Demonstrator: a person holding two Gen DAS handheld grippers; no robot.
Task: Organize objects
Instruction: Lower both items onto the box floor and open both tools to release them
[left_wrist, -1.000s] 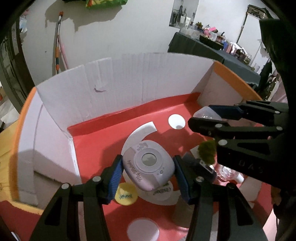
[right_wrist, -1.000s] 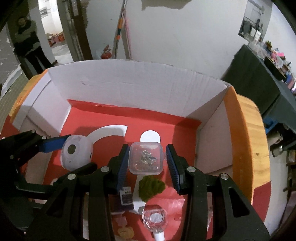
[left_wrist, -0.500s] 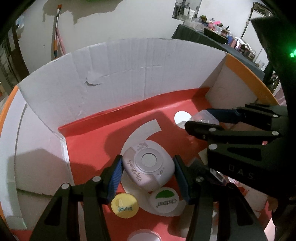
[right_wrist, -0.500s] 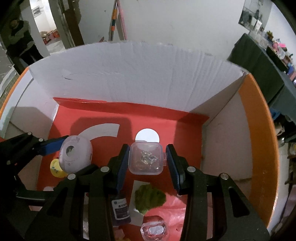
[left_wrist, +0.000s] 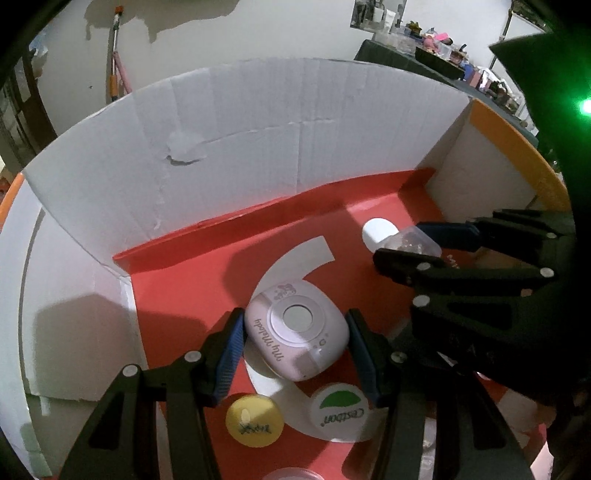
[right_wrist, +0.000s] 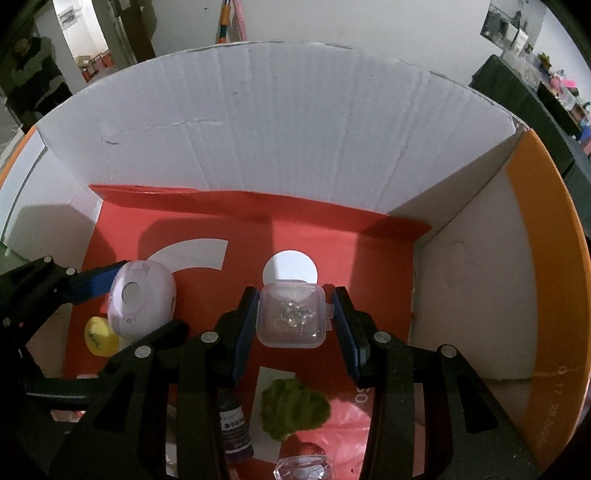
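both grippers (left_wrist: 295, 341) (right_wrist: 291, 319) angled steeply down, each gripping

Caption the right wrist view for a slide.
Right gripper holds a clear plastic case over the red-floored cardboard box.

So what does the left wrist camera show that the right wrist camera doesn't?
Only the left wrist view shows the white Cestbon cap. Only the right wrist view shows the green moss clump, the dark small bottle and a clear faceted piece. Both show the left gripper holding the pink gadget, the right gripper holding the clear plastic box, the yellow cap and the cardboard box.
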